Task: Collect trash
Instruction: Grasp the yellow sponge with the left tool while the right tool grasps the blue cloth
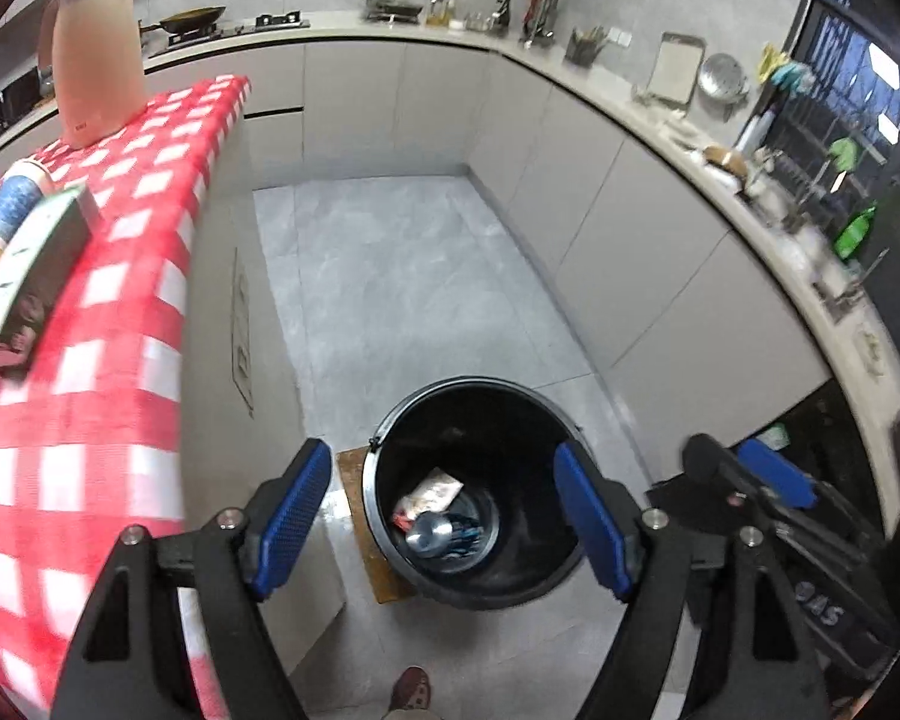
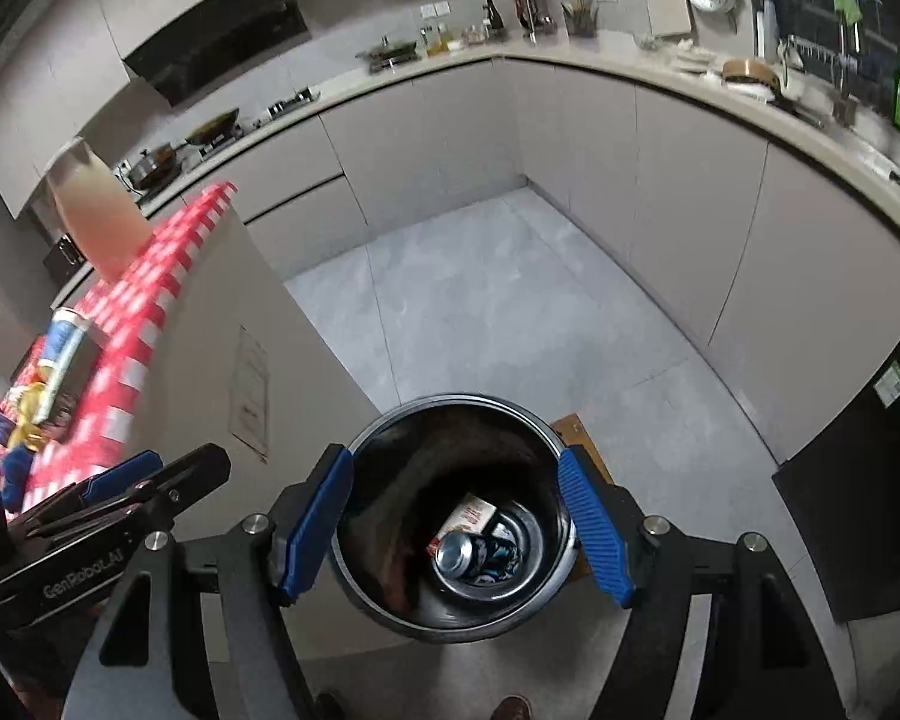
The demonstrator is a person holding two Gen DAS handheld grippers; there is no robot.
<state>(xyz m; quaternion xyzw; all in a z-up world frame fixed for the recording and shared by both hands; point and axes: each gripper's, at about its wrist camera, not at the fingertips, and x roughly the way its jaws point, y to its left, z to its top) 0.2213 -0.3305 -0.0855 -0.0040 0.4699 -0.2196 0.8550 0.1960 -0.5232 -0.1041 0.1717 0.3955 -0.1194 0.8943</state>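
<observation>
Both jaws released, empty, above black trash bin point(image 1: 474, 492) on floor. Remaining trash, blue paper cup point(image 1: 15, 204), lies sideways on desk point(image 1: 120, 360) far left; left gripper point(image 1: 444, 519) nearer than right gripper point(image 2: 457, 525).

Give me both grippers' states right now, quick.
Left gripper: open, holding nothing, above the black bin.
Right gripper: open, holding nothing, above the same bin.

We see a kitchen with a grey tiled floor point(image 1: 402, 276) and pale flat-front cabinets point(image 1: 606, 240) under a curved beige countertop point(image 2: 630, 69). A red-checked tablecloth point(image 1: 108, 360) covers the island at left; a dark window point(image 1: 852, 78) lies beyond.
</observation>
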